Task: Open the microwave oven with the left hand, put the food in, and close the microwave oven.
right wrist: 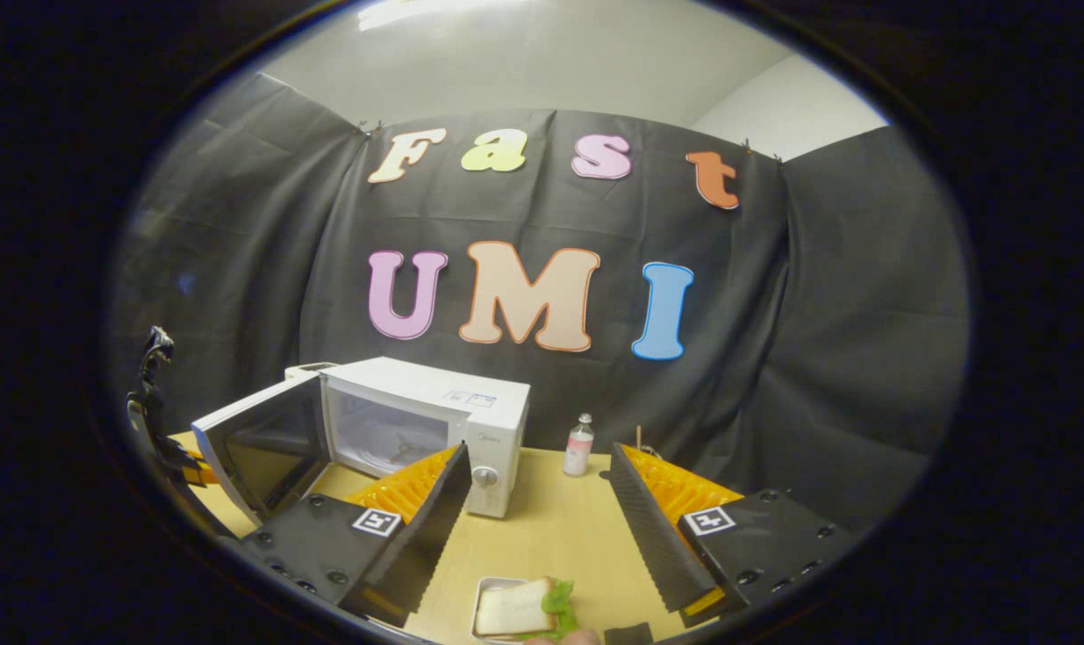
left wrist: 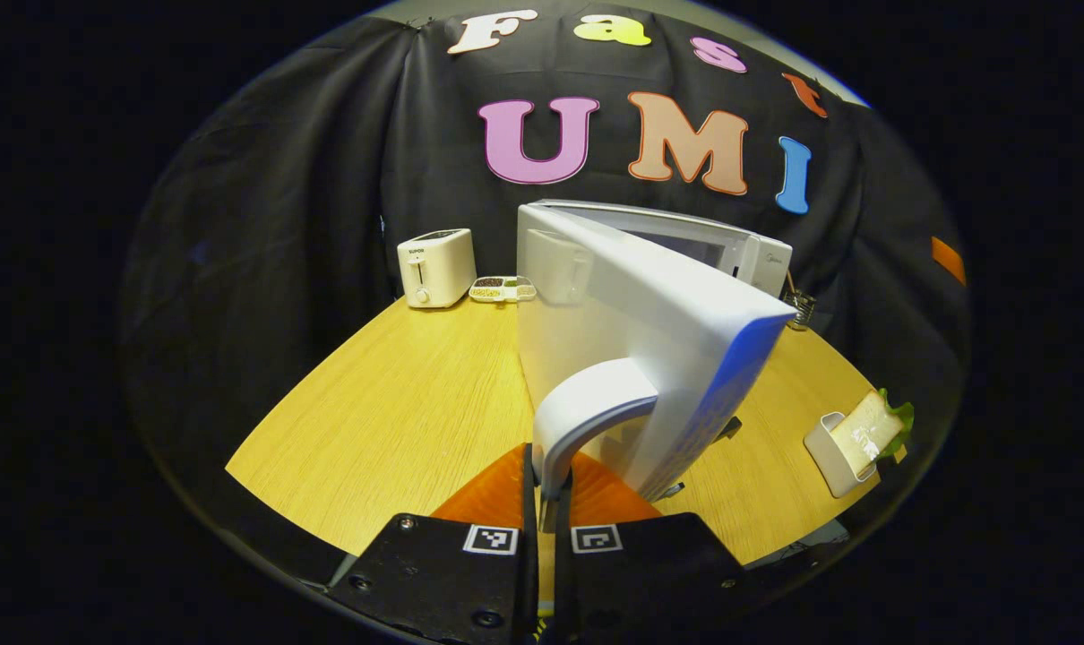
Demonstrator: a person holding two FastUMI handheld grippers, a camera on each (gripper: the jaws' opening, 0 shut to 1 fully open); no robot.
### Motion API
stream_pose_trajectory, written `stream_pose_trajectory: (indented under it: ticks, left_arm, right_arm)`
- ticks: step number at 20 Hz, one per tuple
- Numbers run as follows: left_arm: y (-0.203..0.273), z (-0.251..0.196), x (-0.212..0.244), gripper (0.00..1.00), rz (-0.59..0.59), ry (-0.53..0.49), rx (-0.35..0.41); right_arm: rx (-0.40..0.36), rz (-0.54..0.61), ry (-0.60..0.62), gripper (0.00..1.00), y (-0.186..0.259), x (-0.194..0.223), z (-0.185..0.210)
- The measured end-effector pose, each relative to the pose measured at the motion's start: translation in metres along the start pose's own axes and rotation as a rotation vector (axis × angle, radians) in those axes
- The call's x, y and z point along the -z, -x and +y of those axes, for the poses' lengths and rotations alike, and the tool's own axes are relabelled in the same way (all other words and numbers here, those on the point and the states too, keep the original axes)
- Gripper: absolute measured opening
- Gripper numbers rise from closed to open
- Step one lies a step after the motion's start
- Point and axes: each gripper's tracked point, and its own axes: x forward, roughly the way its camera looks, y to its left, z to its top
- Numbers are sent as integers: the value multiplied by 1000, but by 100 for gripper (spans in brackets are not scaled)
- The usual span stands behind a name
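Observation:
The white microwave (right wrist: 434,421) stands on the wooden table with its door (right wrist: 264,457) swung open to the left, cavity showing. In the left gripper view the door (left wrist: 649,313) fills the middle, and my left gripper (left wrist: 546,475) is shut on its curved white handle (left wrist: 587,403). The food, a sandwich (right wrist: 515,609) with lettuce in a small white tray, lies low between the fingers of my right gripper (right wrist: 542,511), which is open and holds nothing. The sandwich (left wrist: 864,434) also appears at the table's right edge in the left gripper view.
A white toaster (left wrist: 436,267) and a small divided snack dish (left wrist: 502,288) stand at the back left of the table (left wrist: 399,394). A small bottle (right wrist: 580,445) stands right of the microwave. The left gripper (right wrist: 161,430) shows at the door's outer edge.

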Motion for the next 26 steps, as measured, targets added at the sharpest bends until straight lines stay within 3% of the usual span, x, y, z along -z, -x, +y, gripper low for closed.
stream_pose_trajectory:
  ticks: [3,5,7,8,10,12,13,15,17,20,24,26]
  left_arm:
    - [-1,-3,1,8,20,21,23]
    - [0,2,6,16,50,46,26]
    - [0,7,3,40,49,49,18]
    - [-1,7,4,63,52,46,16]
    - [4,7,5,73,65,36,19]
    - [14,6,1,73,56,8,23]
    - [19,7,-5,78,39,-5,23]
    - [28,13,-19,73,-15,-29,5]
    - [37,14,-24,82,-27,-32,-1]
    - [44,15,-28,85,-23,-43,5]
    - [47,10,-32,85,-15,35,30]
    - [49,13,-31,85,-10,64,16]
  right_arm:
    - [-7,53,-28,97,3,18,0]
    - [9,108,-79,97,4,37,-5]
    - [31,159,-108,97,4,56,-13]
    - [37,182,-120,98,3,65,-16]
    - [39,252,-141,97,3,91,-21]
    - [46,333,-167,97,5,119,-26]
    - [50,369,-188,98,6,131,-27]
    - [67,431,-215,98,6,155,-31]
    - [75,495,-218,98,5,181,-32]
    - [91,583,-207,97,5,219,-34]
    - [110,697,-266,93,14,261,-28]
    - [108,732,-280,96,16,274,-23]
